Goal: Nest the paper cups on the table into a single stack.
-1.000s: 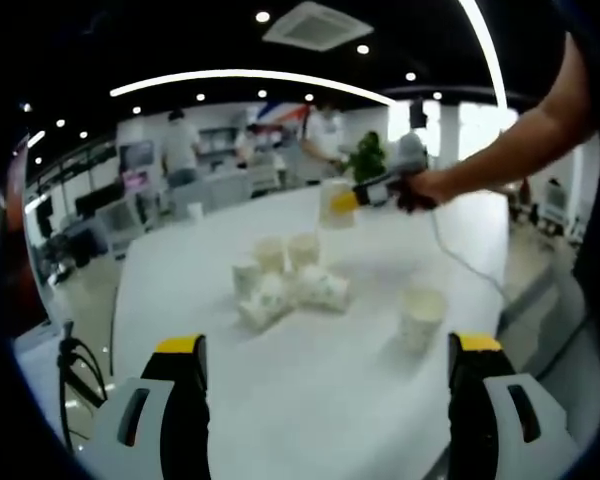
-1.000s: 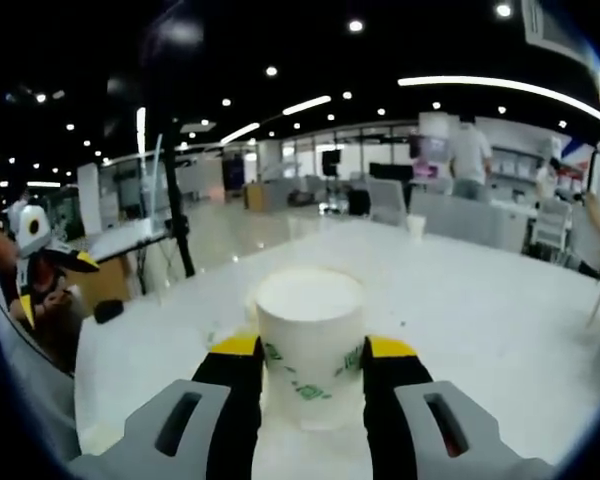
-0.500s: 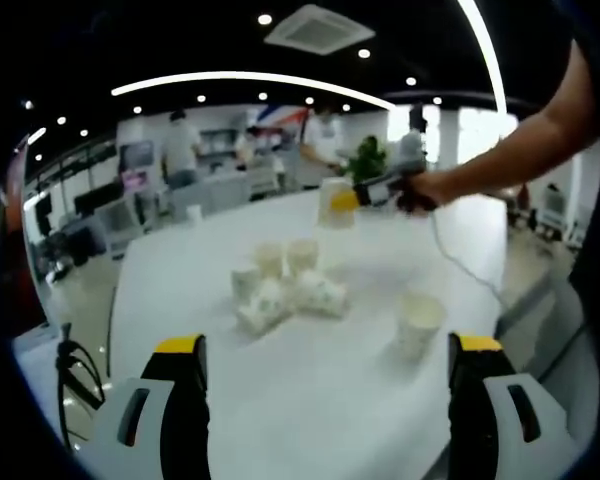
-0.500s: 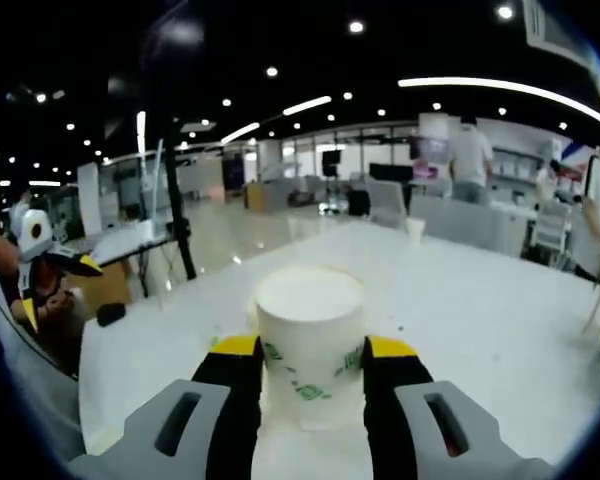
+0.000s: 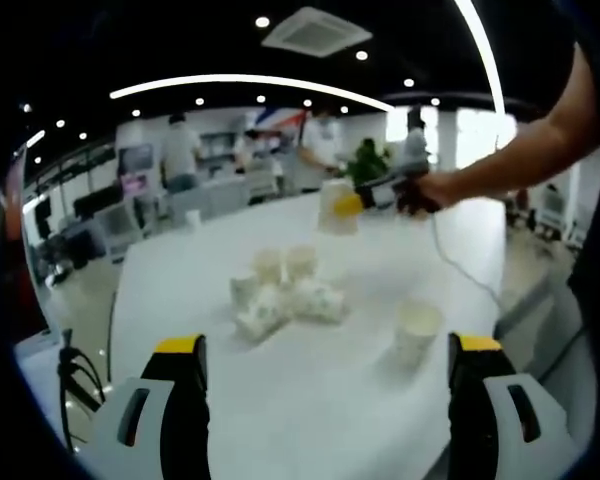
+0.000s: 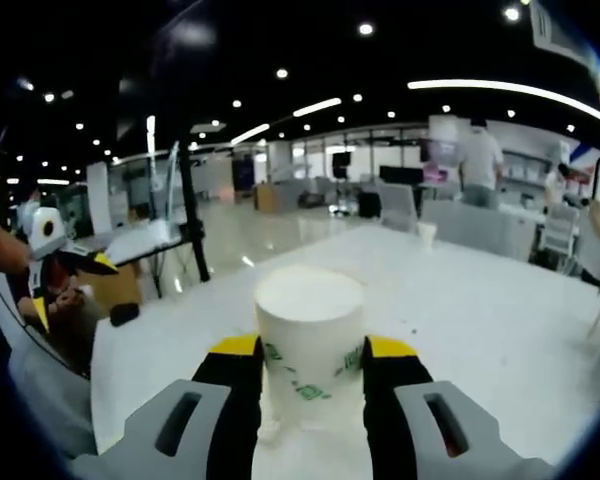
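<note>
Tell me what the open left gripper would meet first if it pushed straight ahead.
Probably the cluster of white paper cups on the white table, roughly centred beyond the left gripper. Depth is unclear; the lone upright cup sits off to the right.

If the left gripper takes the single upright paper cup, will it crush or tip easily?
The upright cup looks thin-walled and empty, so it is probably light and may tip if nudged. A hard squeeze would likely dent it. The cup between the right gripper fingers keeps its round shape.

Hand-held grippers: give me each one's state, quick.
Left hand-held gripper: open, holding nothing.
Right hand-held gripper: shut on a paper cup.
</note>
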`<action>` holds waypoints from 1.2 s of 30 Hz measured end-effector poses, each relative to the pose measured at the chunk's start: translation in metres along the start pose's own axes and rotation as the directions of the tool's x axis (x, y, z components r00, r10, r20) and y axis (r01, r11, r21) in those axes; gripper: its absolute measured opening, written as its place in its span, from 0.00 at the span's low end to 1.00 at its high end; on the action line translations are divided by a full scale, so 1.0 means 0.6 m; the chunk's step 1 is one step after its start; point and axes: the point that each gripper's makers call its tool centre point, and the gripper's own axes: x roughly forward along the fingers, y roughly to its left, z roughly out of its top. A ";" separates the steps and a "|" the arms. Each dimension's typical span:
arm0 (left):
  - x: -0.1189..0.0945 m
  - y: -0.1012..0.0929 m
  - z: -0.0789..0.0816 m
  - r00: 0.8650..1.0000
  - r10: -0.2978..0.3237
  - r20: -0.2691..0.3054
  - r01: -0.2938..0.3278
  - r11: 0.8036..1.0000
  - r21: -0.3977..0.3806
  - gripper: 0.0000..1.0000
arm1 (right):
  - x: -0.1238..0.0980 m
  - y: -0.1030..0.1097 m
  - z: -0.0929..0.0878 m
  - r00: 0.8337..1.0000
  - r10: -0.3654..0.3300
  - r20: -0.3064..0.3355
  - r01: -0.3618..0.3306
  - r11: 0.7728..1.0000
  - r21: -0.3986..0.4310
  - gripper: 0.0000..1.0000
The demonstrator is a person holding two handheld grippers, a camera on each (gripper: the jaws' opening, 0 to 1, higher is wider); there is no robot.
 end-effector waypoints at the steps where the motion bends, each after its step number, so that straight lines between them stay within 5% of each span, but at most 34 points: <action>1: 0.001 0.001 0.002 1.000 0.001 0.001 -0.001 1.000 -0.002 0.99 | 0.000 0.003 0.002 1.000 0.005 0.003 -0.005 1.000 -0.003 0.36; 36: 0.016 -0.018 0.064 0.999 -0.001 0.041 0.001 1.000 0.007 0.98 | -0.046 0.059 -0.002 0.999 0.030 0.016 -0.029 0.999 -0.018 0.36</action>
